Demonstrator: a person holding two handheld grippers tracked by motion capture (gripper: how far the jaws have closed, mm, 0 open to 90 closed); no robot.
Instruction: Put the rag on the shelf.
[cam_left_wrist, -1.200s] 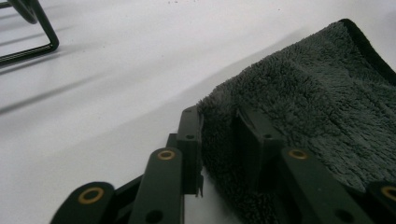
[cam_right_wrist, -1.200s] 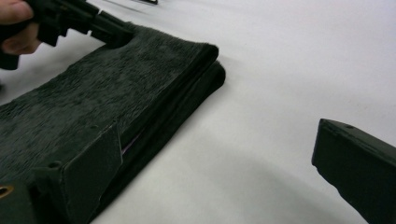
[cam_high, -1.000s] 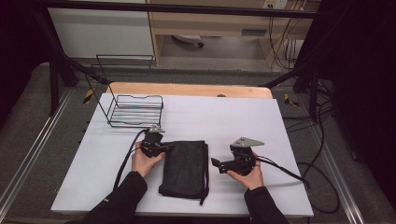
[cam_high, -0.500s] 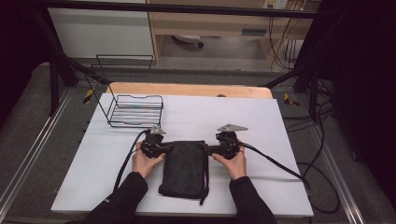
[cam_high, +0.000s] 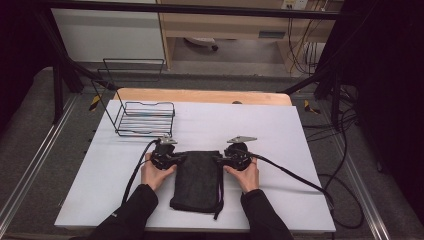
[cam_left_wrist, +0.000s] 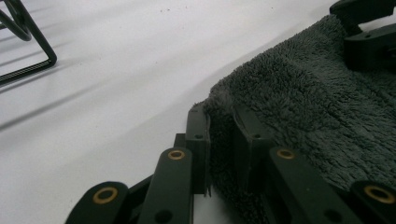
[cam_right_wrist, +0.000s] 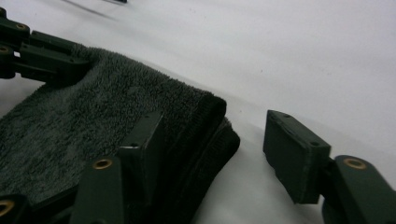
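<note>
On the white table (cam_high: 300, 165), near the person's edge and between the two hands, lies a folded dark towel (cam_high: 197, 182), long side running away from the person, with a loose cord or loop trailing off its near right corner. Well apart at the far left of the table stands a black wire basket (cam_high: 145, 119).

Judged as the step of taking hold of the towel's two far corners, one half done. Left hand-held gripper (cam_high: 172, 159) closed narrow on the far left corner: in the left gripper view both pads (cam_left_wrist: 198, 135) press the pile of the towel (cam_left_wrist: 317, 116) from either side, cloth bunched between them. Right hand-held gripper (cam_high: 227, 160) set at the far right corner and just been closing, yet not on the cloth: in the right gripper view one jaw lies on top of the folded edge of the towel (cam_right_wrist: 93, 112), the other stands clear on the bare table with a gap to the thick fold, so about half open and gripping nothing so far.

Next move, by this reading: closing the right jaws the rest of the way until both pads pinch all the layers at that corner, with the outer jaw sliding in low along the table so as to catch the bottom layer too. Only then lifting, both hands level and together, lest the fold slip out on the right side.
</note>
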